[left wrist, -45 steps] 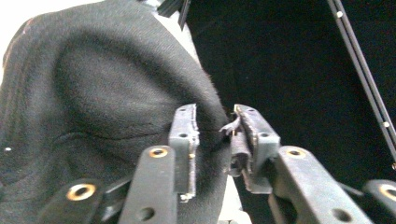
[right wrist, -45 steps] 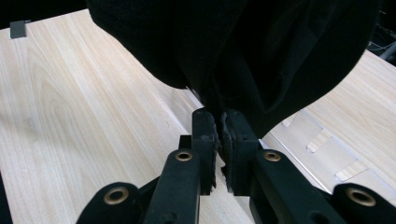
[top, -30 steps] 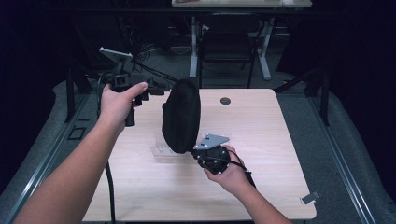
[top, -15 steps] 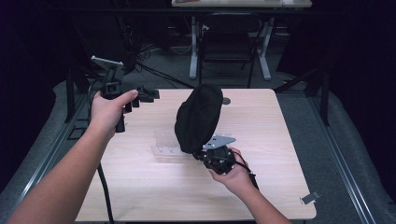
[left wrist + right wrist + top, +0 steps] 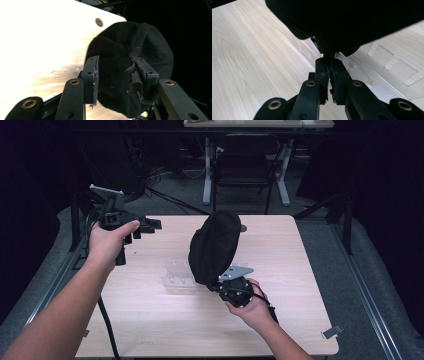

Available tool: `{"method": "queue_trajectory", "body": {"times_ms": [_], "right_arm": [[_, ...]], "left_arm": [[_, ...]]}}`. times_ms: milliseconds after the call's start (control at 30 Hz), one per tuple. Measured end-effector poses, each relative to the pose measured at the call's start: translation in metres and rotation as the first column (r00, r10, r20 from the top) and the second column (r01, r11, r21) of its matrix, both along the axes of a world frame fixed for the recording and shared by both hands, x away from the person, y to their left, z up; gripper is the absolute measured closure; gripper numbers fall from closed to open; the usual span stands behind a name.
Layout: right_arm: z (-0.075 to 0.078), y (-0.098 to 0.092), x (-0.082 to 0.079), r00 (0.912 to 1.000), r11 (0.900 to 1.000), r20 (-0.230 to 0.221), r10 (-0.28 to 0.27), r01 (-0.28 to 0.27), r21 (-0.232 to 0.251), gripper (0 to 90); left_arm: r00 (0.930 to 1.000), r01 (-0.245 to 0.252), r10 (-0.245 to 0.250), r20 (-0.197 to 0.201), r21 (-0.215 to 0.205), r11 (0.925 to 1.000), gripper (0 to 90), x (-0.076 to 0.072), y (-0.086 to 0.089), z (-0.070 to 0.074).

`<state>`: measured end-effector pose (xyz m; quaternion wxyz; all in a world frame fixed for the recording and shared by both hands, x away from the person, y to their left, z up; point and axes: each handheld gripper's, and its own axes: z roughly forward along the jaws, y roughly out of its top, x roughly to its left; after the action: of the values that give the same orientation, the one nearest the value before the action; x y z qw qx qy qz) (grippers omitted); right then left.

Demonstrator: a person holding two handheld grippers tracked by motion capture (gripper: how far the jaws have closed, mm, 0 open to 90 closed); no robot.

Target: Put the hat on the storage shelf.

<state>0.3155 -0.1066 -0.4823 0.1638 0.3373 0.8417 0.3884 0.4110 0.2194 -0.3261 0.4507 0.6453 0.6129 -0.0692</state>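
The right gripper (image 5: 222, 282) is clamping the black cap (image 5: 214, 247), lifting it above the table's (image 5: 300, 320) middle; the left gripper (image 5: 150, 225), near the far-left corner, is opening, empty; setting down is remaining

A light wooden table (image 5: 150, 330) with rounded corners stands on a grey carpeted floor (image 5: 380, 285). Beyond it, a dark chair (image 5: 243, 170) sits between the white legs of a second table (image 5: 260, 123). Black cables (image 5: 165, 195) trail over the floor behind. The surrounding room lies in deep shadow; light falls mainly on the tabletop.
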Motion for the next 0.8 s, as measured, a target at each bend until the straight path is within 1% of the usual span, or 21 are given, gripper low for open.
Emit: {"method": "queue_trajectory", "body": {"times_ms": [167,300,333,400,433,467,500,600,633,700,800], "right_arm": [[-0.001,-0.006,0.001,1.0,1.0,-0.007,-0.006,0.006,-0.003,82.8],[-0.003,-0.009,0.0,0.9998,1.0,-0.014,-0.014,0.014,0.005,81.3],[-0.003,-0.009,-0.001,0.9998,1.0,-0.016,-0.01,0.01,-0.002,80.0],[-0.003,-0.01,-0.002,0.9999,1.0,-0.013,-0.008,0.008,-0.003,79.6],[-0.003,-0.01,-0.002,0.9999,1.0,-0.007,-0.008,0.008,0.0,79.4],[-0.003,-0.011,-0.003,0.9999,1.0,-0.011,-0.009,0.009,-0.002,79.2],[-0.002,-0.012,-0.004,0.9999,1.0,-0.012,-0.008,0.008,-0.012,78.8],[-0.001,-0.015,-0.006,0.9999,1.0,-0.002,-0.013,0.013,-0.02,76.9],[0.0,-0.017,-0.008,0.9998,1.0,-0.005,-0.017,0.017,-0.02,76.3],[0.0,-0.019,-0.009,0.9997,0.999,0.006,-0.025,0.025,-0.019,75.0],[0.001,-0.025,-0.013,0.9994,0.999,0.016,-0.031,0.031,-0.038,71.4]], "left_arm": [[0.9999,-0.014,0.014,0.003,0.029,0.9995,57.4,-0.001,0.008,-0.006],[0.9998,-0.022,0.021,0.007,0.079,0.9966,56.8,-0.002,0.013,-0.012],[0.9995,-0.029,0.029,0.009,0.084,0.996,56.7,-0.002,0.014,-0.013],[0.9995,-0.031,0.03,0.009,0.113,0.9931,56.6,-0.003,0.017,-0.016],[0.9993,-0.037,0.036,0.013,0.12,0.9921,56.5,-0.003,0.018,-0.017],[0.9993,-0.037,0.036,0.009,0.132,0.9906,56.2,-0.004,0.019,-0.019],[0.9992,-0.038,0.037,0.013,0.151,0.9878,56.2,-0.004,0.021,-0.02],[0.999,-0.044,0.041,0.019,0.204,0.9779,55.5,-0.006,0.024,-0.026],[0.9989,-0.045,0.042,0.019,0.213,0.976,55.4,-0.007,0.024,-0.027],[0.9989,-0.044,0.039,0.027,0.234,0.9713,55.1,-0.009,0.025,-0.03],[0.9986,-0.044,0.034,0.041,0.283,0.9581,54.3,-0.011,0.026,-0.036]]}}
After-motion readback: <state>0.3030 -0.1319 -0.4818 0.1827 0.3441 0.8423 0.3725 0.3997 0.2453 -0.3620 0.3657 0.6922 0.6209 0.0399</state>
